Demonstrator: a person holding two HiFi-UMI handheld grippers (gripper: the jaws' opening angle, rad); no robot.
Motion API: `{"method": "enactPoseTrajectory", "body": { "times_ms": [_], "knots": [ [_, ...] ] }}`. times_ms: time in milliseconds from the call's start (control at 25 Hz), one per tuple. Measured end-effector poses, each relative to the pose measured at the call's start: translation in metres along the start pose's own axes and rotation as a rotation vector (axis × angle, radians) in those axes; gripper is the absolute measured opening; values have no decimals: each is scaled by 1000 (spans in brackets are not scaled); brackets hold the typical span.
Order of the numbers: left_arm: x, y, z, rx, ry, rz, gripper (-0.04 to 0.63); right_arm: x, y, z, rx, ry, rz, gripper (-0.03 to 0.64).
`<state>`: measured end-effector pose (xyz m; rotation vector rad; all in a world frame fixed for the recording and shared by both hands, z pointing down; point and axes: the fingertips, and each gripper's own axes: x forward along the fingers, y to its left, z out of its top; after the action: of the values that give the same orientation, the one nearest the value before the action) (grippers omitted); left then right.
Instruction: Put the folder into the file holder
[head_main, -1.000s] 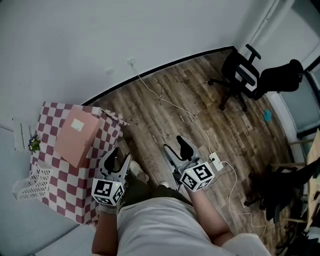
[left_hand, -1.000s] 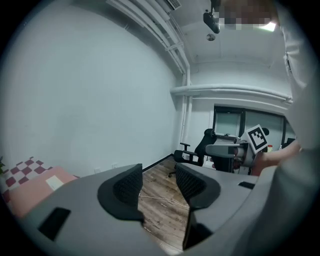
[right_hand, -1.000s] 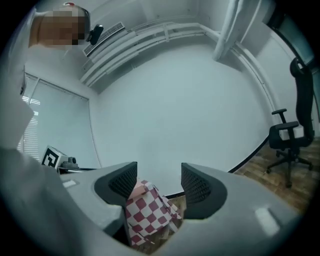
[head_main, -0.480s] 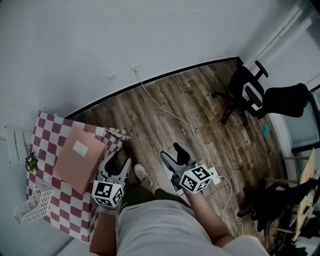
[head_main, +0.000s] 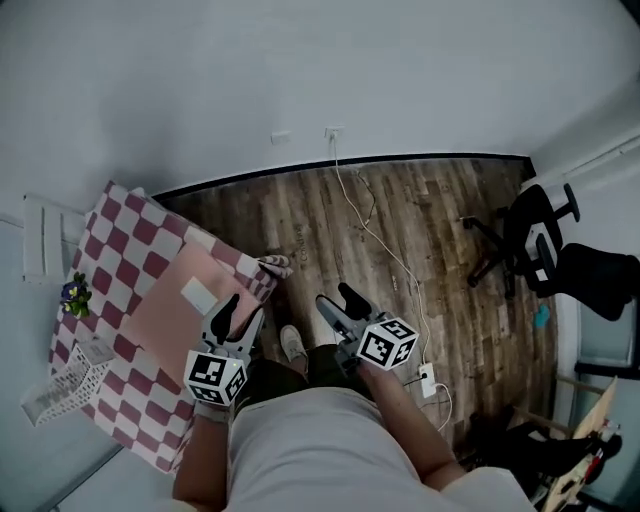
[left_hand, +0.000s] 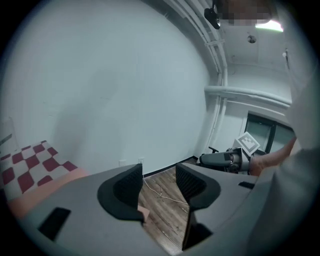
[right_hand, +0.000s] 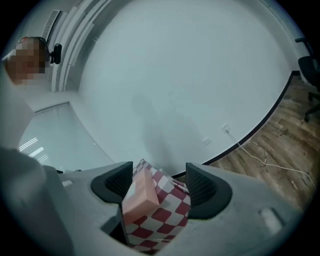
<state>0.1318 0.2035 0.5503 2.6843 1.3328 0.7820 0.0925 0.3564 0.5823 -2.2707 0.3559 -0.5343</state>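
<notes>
The pink folder (head_main: 175, 312) lies flat on the checked bench (head_main: 120, 228), near the file holder (head_main: 57, 388). The left gripper (head_main: 243, 312) has its fingers apart, empty. The right gripper (head_main: 337, 300) has just been opening its fingers, empty too. The folder looks light and stiff; grab its near edge.

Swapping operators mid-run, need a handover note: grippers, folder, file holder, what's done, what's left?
Left gripper: open, empty, by the folder's edge, not gripping.
Right gripper: jaws have just been opening, nothing between them, over the floor.
Folder lies flat on the checkered table; file holder at the table's edge, apart from it.
Done: nothing yet.
Left: grip folder, slot it into the holder.
</notes>
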Motion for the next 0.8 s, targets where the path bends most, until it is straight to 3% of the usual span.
{"method": "enactPoseTrajectory", "body": {
  "times_ms": [360, 800],
  "knots": [
    [-59, 45, -26, -145, -9, 242, 187, 74, 6, -44, 111, 242, 106, 331],
    [-104, 31, -54, -283, -25, 527, 187, 111, 10, -106, 189, 500, 225, 342]
  ]
}}
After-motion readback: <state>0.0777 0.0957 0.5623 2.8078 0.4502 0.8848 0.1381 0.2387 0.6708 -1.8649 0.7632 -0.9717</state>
